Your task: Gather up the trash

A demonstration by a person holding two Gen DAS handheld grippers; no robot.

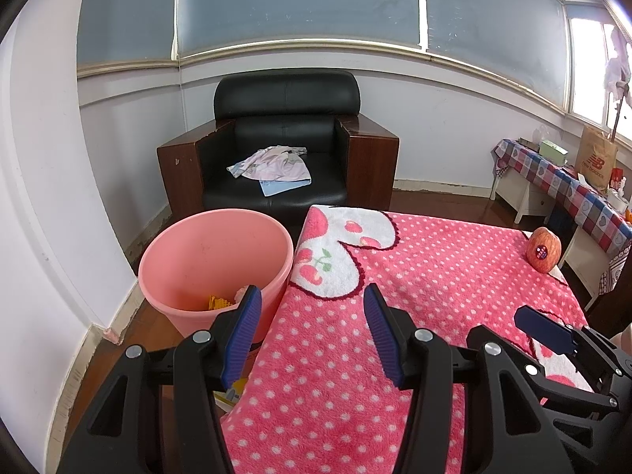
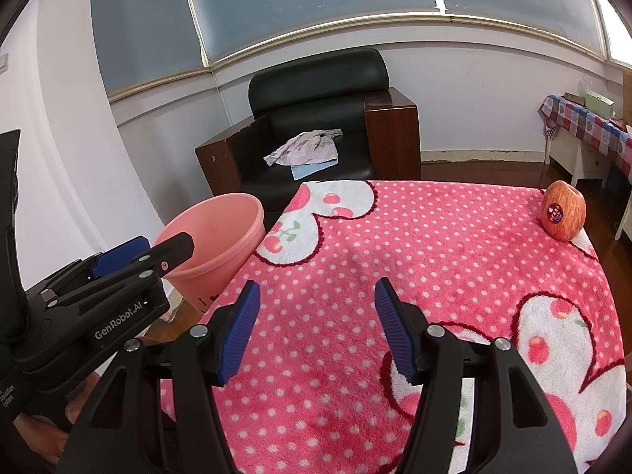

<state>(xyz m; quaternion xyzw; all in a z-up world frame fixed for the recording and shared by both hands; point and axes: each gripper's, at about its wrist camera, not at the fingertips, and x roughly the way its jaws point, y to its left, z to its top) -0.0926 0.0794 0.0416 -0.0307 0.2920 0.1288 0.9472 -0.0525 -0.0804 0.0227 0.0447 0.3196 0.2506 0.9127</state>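
Left gripper [image 1: 312, 308] and right gripper [image 2: 316, 304] level over fluffy pink polka-dot blanket [image 2: 395, 245], jaws apart, empty. Smooth round pink plastic bucket [image 1: 213, 252] beside blanket's left edge, holding yellow scraps [image 1: 217, 302].

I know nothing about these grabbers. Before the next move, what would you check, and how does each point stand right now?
1. Left gripper jaws open, nothing held: ok.
2. Right gripper jaws open, nothing held: ok.
3. Bucket upright beside the table, mouth unobstructed: ok.
4. Trash already in the bucket: ok, yellow scraps lie at the bottom.
5. Trash left on the blanket: cannot tell; only an apple shows, and it looks whole.
6. Grippers apart from each other: ok.
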